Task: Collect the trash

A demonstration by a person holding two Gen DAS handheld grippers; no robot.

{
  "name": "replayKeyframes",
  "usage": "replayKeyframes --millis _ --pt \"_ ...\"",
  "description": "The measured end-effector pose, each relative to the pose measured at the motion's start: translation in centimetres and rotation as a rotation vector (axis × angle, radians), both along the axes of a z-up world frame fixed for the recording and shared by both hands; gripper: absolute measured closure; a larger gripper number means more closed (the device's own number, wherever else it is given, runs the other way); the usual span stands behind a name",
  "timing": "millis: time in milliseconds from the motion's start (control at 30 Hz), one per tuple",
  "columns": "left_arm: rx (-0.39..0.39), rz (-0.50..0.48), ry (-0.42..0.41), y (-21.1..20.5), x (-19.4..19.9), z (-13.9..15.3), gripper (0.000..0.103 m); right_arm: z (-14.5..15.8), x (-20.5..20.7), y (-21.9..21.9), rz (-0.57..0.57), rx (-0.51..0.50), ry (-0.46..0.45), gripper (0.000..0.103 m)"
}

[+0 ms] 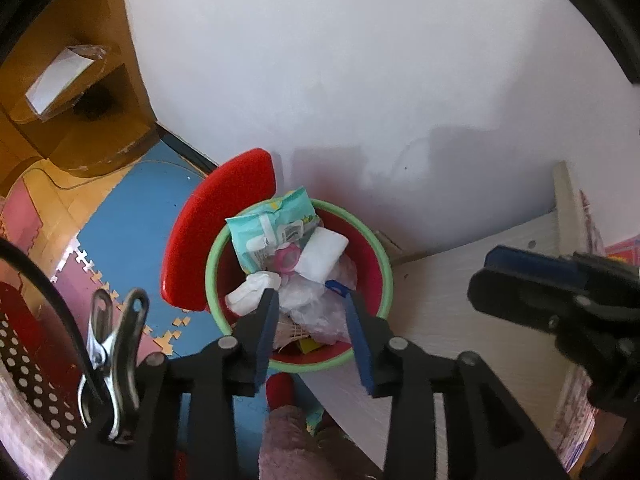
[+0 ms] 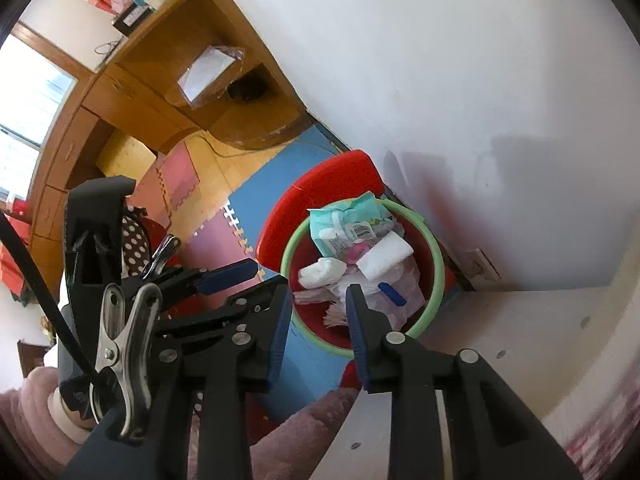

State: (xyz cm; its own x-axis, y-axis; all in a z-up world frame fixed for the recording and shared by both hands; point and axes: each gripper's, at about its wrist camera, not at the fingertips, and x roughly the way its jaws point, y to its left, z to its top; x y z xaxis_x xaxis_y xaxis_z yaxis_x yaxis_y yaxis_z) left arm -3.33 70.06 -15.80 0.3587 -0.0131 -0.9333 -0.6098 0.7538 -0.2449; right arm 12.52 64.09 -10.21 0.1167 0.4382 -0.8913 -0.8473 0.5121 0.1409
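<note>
We are hovering both tools over the red trash bin (image 1: 372, 256), which is sitting on the floor in a corner, against the white wall (image 1: 360, 80) and beside a pale tabletop (image 1: 460, 304). Our left gripper (image 1: 312, 304) is pointing steeply down at the bin mouth, its blue pads parted moderately with nothing pressed between them; only the rubbish below is showing through the gap. Our right gripper (image 2: 316, 300) is standing narrower but likewise empty, aimed at the same opening from the side. The bin's red lid (image 1: 224, 216) is tipped up and back, leaving the green rim (image 1: 210, 280) clear, which is presumably why we are able to drop things straight in. Inside, a teal wipes packet (image 1: 268, 232) is leaning against the far wall, with a white folded pad (image 1: 322, 254), crumpled tissue (image 1: 248, 292), a pink object (image 1: 286, 260) and clear plastic film (image 1: 316, 304) piled around it. We are judging the bin close to full. Foam floor mats (image 1: 132, 216) are lying beyond, with a wooden desk (image 2: 152, 80) behind them.
</note>
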Motion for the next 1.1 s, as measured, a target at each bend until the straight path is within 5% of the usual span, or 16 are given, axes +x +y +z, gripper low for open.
replayKeyframes --millis 500,1100 --pt "0.072 0.044 -0.015 -2.3 -2.1 6.2 0.058 3.7 -3.7 -4.2 -0.055 0.086 -0.120 0.073" --pt "0.097 0.048 -0.013 -3.7 -2.6 6.9 0.058 3.3 -4.7 -6.1 -0.082 0.083 -0.170 0.073"
